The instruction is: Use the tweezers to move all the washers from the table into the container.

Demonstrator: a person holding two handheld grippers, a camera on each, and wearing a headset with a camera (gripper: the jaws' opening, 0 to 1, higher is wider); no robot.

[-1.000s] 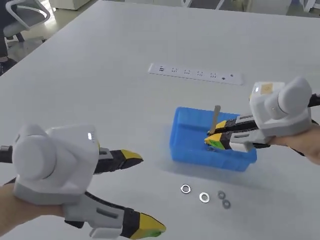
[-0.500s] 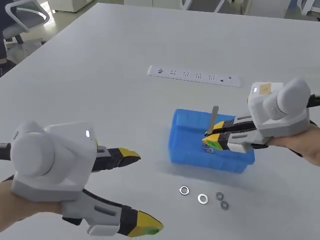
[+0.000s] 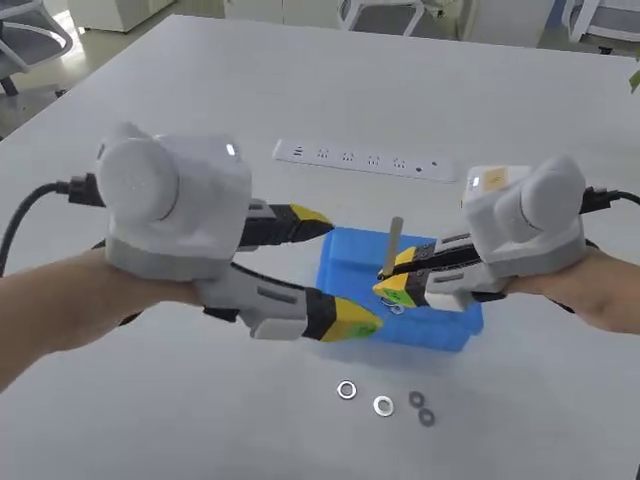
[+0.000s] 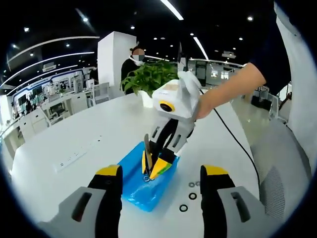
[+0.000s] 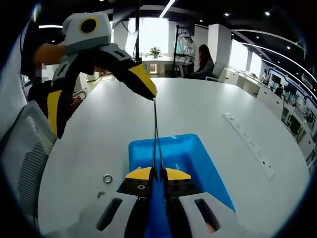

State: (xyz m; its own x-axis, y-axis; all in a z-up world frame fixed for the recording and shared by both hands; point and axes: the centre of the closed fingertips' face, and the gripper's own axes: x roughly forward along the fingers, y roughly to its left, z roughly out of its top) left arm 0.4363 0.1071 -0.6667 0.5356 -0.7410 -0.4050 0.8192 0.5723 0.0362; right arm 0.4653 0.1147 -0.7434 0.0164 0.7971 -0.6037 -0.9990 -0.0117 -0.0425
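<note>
We hold tweezers point(image 3: 394, 238) pinched between right gripper point(image 3: 393, 280) jaws, over blue container point(image 3: 440, 328). Left gripper point(image 3: 345, 272) jaws spread, empty, beside container. Four washers point(image 3: 383, 405) on table point(image 3: 200, 100) near container. We judge them light, thin, slick: nip rim, one tip through hole.

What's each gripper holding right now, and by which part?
Right gripper shut on the tweezers, jaws squeezing their two arms near the tip end; left gripper open, holding nothing.
</note>
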